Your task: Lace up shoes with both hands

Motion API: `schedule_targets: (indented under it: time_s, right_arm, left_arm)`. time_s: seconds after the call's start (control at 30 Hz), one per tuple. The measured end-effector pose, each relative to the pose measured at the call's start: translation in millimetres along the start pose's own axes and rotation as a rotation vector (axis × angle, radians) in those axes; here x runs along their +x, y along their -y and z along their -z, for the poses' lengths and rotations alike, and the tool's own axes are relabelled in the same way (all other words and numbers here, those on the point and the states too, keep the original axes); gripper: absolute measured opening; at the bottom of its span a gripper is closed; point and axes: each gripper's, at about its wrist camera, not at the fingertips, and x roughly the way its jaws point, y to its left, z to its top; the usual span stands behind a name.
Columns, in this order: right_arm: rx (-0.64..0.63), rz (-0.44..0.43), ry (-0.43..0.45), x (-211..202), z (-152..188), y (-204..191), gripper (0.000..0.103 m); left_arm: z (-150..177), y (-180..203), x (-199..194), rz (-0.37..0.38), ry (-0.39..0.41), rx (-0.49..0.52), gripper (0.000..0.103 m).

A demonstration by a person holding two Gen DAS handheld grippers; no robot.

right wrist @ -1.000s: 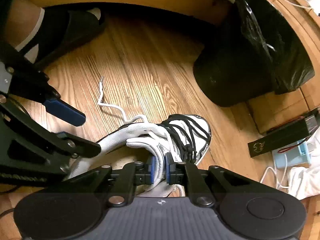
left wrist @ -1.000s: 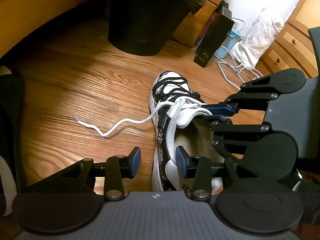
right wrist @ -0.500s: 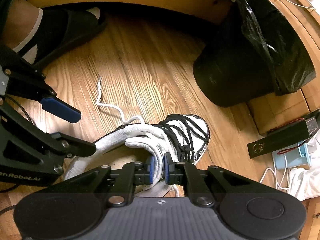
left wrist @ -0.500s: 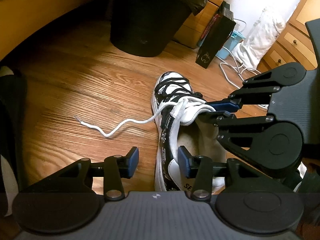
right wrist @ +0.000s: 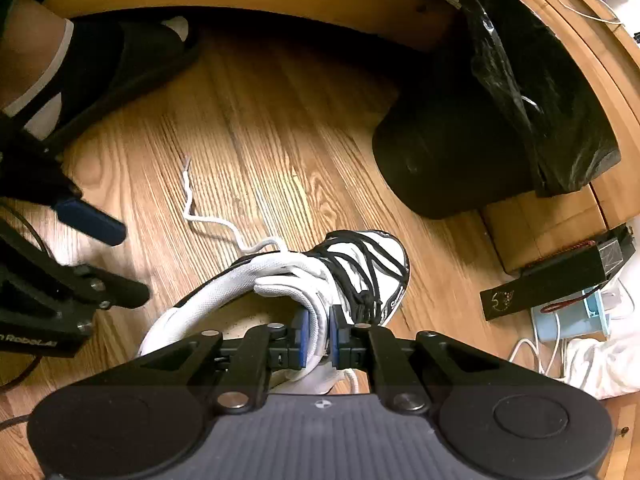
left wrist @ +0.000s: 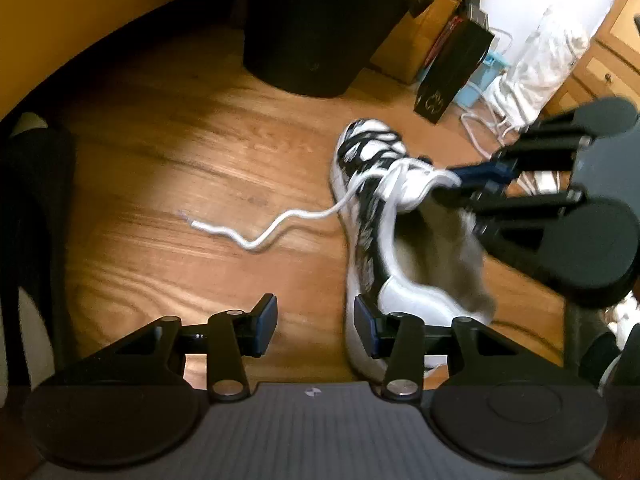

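A black-and-white sneaker (left wrist: 372,200) with black laces lies on the wooden floor; it also shows in the right wrist view (right wrist: 360,272). A loose white lace end (left wrist: 256,236) trails left from its eyelets, seen also in the right wrist view (right wrist: 192,208). My right gripper (right wrist: 318,340) is shut on the shoe's white collar and tongue edge (right wrist: 316,320); it shows at right in the left wrist view (left wrist: 476,178). My left gripper (left wrist: 316,320) is open and empty, low by the shoe's heel, right finger against the heel side.
A black bin with a black bag (left wrist: 316,36) (right wrist: 480,152) stands behind the shoe. A black box (left wrist: 452,76), white cables and a white bag (left wrist: 540,64) lie at the right. A person's foot in a black slipper (right wrist: 104,64) is at the left.
The shoe has shifted and looks motion-blurred; the right gripper still clamps its collar. The left gripper has drawn back slightly and stays open. The lace end lies in the same place.
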Motion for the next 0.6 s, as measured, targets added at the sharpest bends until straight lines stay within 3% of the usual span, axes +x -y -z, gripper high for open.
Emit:
schedule_targets:
  time_s: [0.03, 0.1, 0.4, 0.6]
  right_arm:
    - [-0.008, 0.006, 0.002, 0, 1, -1, 0.013]
    - [-0.020, 0.012, 0.004, -2, 2, -3, 0.025]
    - [0.138, -0.067, 0.080, -35, 18, 12, 0.037]
    - [0.448, -0.036, 0.093, -56, 39, 38, 0.039]
  left_arm:
    - [-2, 2, -1, 0.005, 0.005, 0.003, 0.047]
    - [-5, 7, -2, 0.007, 0.011, 0.020, 0.050]
    - [-13, 9, -7, -0.017, 0.032, 0.019, 0.067]
    - [-27, 7, -19, -0.072, 0.072, -0.012, 0.083]
